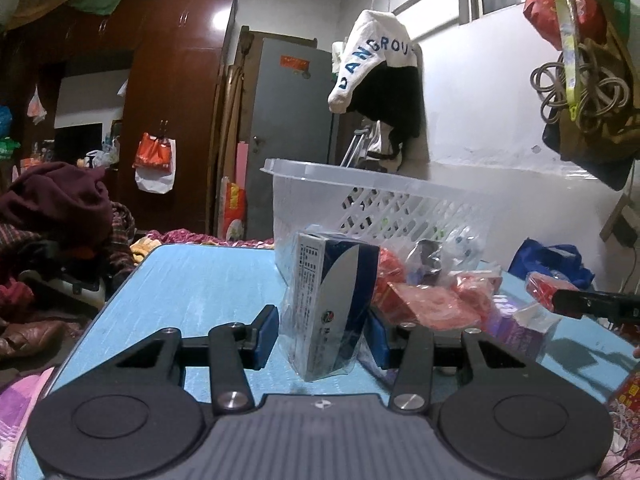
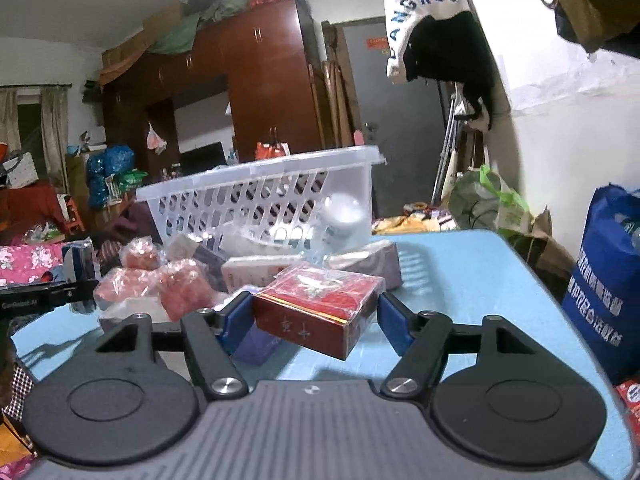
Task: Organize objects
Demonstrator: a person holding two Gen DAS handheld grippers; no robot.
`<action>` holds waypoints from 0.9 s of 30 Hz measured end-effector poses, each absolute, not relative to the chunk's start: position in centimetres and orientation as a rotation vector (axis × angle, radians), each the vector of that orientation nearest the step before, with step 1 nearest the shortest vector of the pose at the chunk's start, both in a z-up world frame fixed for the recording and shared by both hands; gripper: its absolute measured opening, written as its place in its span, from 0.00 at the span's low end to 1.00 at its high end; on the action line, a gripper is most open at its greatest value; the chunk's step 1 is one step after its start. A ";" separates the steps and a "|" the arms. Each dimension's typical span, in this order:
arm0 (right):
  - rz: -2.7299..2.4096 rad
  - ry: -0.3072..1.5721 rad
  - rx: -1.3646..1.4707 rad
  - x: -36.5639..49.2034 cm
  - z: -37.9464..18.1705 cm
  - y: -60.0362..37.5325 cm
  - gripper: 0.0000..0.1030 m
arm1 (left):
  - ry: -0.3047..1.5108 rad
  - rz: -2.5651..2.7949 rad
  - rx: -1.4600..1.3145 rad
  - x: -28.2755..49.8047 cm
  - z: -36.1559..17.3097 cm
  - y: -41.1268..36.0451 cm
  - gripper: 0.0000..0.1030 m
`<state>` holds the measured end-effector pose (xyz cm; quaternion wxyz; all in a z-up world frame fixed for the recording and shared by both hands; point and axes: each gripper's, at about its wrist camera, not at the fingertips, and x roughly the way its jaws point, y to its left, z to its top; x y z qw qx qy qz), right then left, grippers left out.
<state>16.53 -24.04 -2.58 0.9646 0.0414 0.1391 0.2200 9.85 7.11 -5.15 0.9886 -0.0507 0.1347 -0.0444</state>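
The left gripper (image 1: 322, 334) has its jaws spread around a blue and white box (image 1: 334, 304) that stands upright in a clear wrapper on the tabletop (image 1: 192, 280), in front of the white basket (image 1: 360, 196). The pad on the box's left is apart from it; the other pad is mostly hidden behind the box, so I cannot tell if it touches. I judge the box may tip over if only one pad pushes it, because it is tall and narrow and the wrapper looks slippery.

The right gripper (image 2: 316, 320) has its jaws around a red box (image 2: 320, 312), also wrapped in clear film. The box appears lifted and tilted in front of the basket, above a purple packet (image 2: 256, 348), so the jaws seem to pinch it, although a small gap shows at the right pad. If the hold is only on the film, the box could slide out and fall on the packets below.

The basket stands tilted behind the pile of red packets (image 2: 160, 280), with one edge resting on them; it could shift when things are dropped in. Through its slotted wall a white round container (image 2: 344, 216) can be seen inside. What else it holds is not clear.
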 end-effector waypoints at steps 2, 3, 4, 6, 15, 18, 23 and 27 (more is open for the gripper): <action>0.451 0.268 0.074 16.4 -2.3 -23.9 0.68 | 0.262 -0.096 -0.097 9.7 -5.0 7.1 0.49; 0.455 0.266 0.067 16.3 -2.3 -23.8 0.68 | 0.260 -0.095 -0.095 9.6 -4.9 7.0 0.49; 0.455 0.266 0.063 16.3 -2.3 -23.7 0.68 | 0.257 -0.096 -0.098 9.5 -4.9 7.0 0.49; 0.461 0.265 0.073 16.4 -2.3 -23.7 0.68 | 0.249 -0.108 -0.114 9.4 -4.6 7.2 0.49; 0.553 0.050 -0.051 21.2 8.7 -18.9 0.67 | 0.235 -0.277 -0.168 19.6 6.3 5.7 0.49; 0.542 0.139 -0.097 26.6 10.8 -16.9 0.67 | 0.351 -0.233 -0.180 25.1 7.4 5.1 0.51; 0.496 0.198 -0.175 30.2 9.7 -15.0 0.82 | 0.429 -0.176 -0.154 28.8 7.0 4.6 0.72; 0.497 0.151 -0.089 27.0 9.3 -18.0 1.00 | 0.359 -0.135 -0.128 24.6 7.1 4.9 0.72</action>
